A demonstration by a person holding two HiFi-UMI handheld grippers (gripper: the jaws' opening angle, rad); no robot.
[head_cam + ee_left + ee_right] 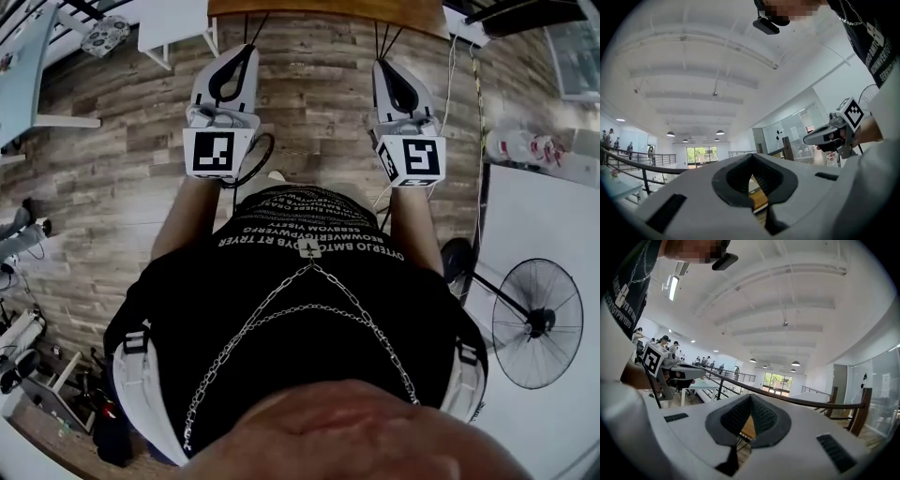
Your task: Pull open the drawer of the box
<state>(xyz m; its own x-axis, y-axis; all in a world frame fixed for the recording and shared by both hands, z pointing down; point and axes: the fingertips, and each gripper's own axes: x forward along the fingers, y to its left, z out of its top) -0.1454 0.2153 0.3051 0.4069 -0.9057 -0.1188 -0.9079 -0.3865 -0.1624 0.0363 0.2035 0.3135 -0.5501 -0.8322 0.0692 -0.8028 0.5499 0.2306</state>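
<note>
Your left gripper [246,49] and right gripper [382,64] each have their jaws pressed together on nothing, and both point at the near edge of the wooden desk [328,13]. The box and its drawer show in no view, so weight and handle can't be read. Expect a light box that slides unless you brace it, and take the drawer's pull. Thin dark rods [382,39] hang below the desk edge, just ahead of the right gripper. A floor fan [536,323] stands well to your right.
</note>
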